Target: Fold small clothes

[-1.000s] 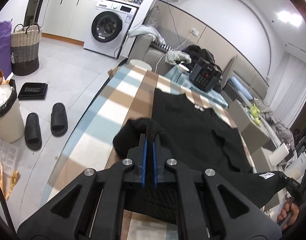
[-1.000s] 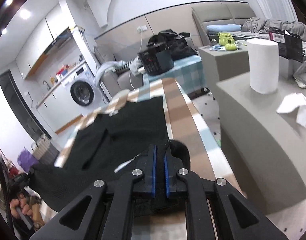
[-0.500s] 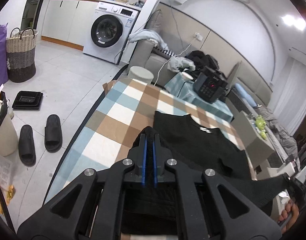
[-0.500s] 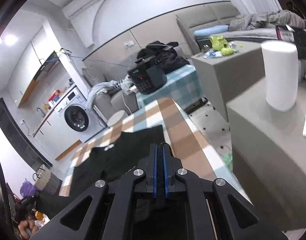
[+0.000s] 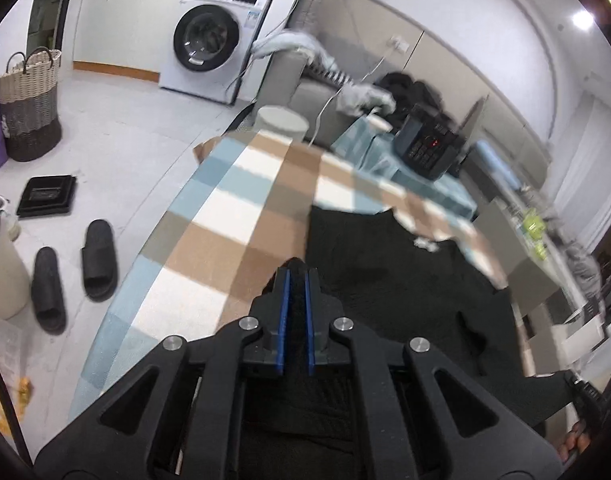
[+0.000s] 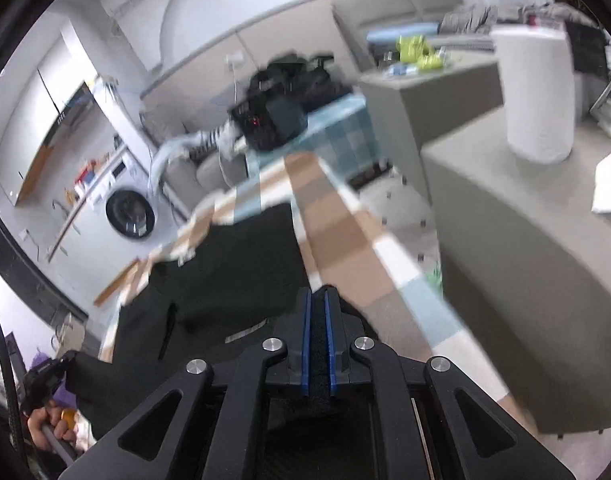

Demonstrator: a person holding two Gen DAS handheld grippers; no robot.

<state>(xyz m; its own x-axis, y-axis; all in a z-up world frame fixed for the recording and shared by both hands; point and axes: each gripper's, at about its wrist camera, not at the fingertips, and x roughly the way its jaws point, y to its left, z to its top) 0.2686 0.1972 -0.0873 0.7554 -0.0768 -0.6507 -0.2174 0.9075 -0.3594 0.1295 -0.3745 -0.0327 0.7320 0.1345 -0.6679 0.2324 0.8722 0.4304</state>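
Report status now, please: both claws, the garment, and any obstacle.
Left claw shut on black garment. Right claw pinching it too, just opening slightly. Checked table, nothing in the way.

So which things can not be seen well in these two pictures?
- Near edge of the black garment: both views, hidden under the gripper bodies.
- White label at its collar: left view, too small and blurred to read.
- Items on the grey counter: right view, motion blur.
- Hand: right view, cut off by the edge.
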